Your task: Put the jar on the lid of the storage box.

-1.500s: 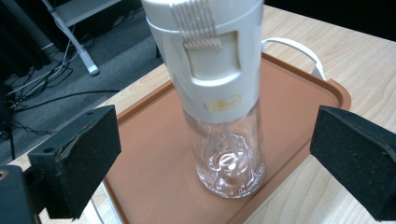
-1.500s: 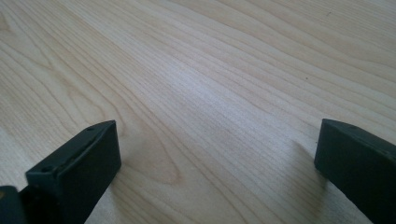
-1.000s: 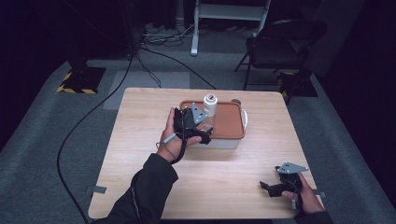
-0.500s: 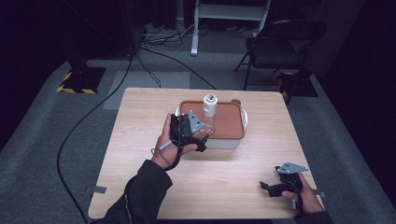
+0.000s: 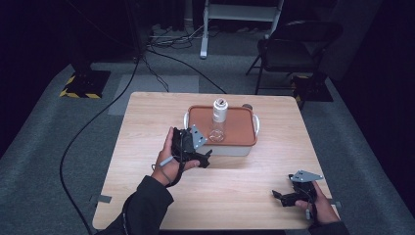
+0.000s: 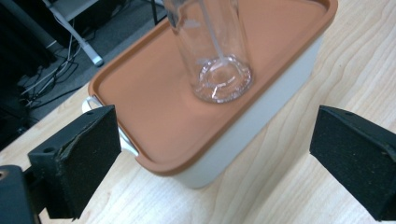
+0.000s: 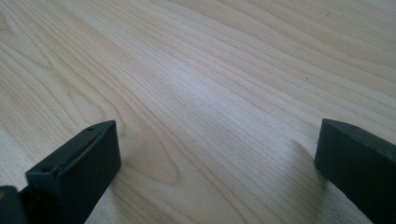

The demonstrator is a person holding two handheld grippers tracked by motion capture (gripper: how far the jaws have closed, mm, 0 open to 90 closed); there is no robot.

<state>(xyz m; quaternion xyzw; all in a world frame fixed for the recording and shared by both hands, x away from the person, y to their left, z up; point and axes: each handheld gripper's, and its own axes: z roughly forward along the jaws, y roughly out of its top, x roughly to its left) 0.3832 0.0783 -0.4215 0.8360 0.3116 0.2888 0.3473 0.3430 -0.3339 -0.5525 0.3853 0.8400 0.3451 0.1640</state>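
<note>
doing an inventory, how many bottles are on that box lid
1. A clear bottle with a white cap stands upright on the orange lid of the white box, just beyond the open left gripper. None hidden that I can tell.

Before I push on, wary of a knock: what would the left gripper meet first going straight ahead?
Probably the orange lid of the white box, then the clear bottle standing on it; the left gripper is open, and depth is unclear.

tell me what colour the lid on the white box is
Orange-brown flat plastic lid; clearest in the left gripper view.
</note>
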